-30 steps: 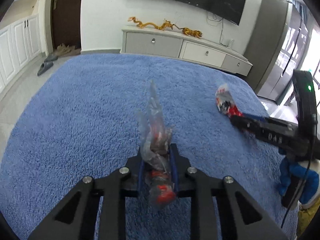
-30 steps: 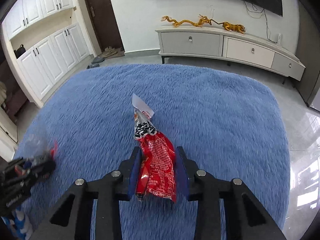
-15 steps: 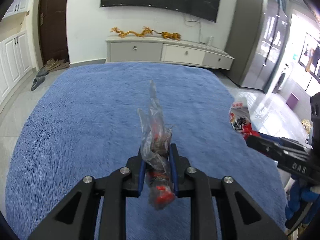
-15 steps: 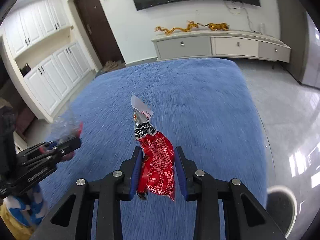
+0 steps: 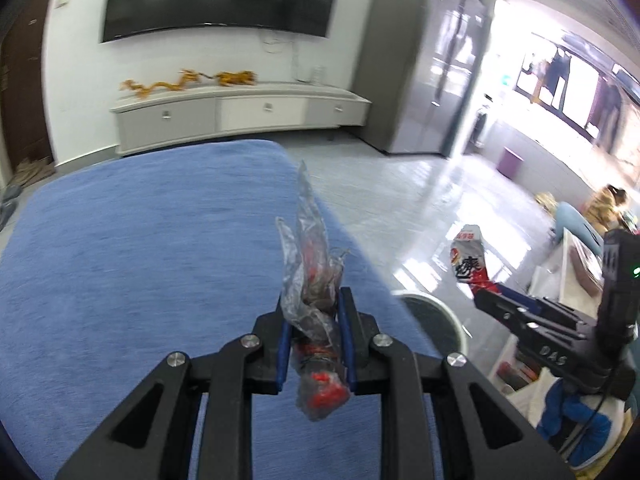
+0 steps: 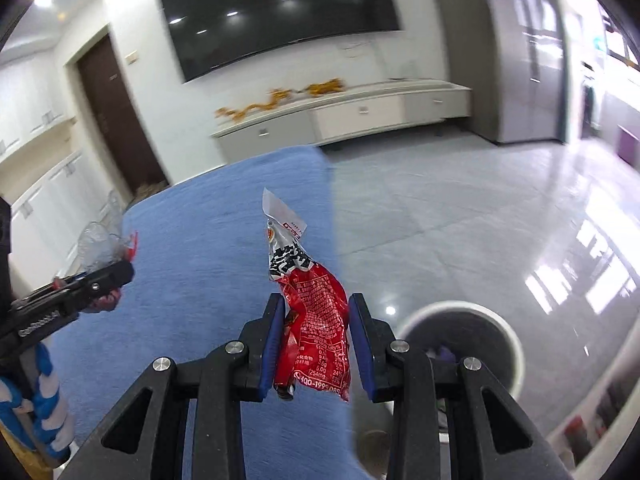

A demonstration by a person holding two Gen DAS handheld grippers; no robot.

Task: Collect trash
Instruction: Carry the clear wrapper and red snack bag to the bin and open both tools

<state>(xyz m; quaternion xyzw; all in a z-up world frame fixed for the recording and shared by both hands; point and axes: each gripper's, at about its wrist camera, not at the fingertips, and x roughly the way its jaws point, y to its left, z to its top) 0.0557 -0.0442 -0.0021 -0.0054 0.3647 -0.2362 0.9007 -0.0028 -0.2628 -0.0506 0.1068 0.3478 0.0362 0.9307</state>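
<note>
Above blue carpet [image 5: 120, 264] edge: left gripper [image 5: 313, 334] clamped on crumpled clear plastic wrapper [image 5: 310, 280], wrapper upright between pads. Right gripper [image 6: 316, 338] clamped on red snack packet [image 6: 312, 312], torn white end up. White round trash bin [image 6: 460, 332] on grey tile floor [image 6: 460, 216], just beside carpet, below right gripper.

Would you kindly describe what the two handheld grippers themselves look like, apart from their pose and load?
Both the left gripper and the right gripper are matte black, with angular linkage arms, silver round bolts and blue pads lining the jaws. Seen from the left wrist view, the right one bears white lettering, a green indicator light and a thin black cable. The person's sleeve is blue and white.
</note>
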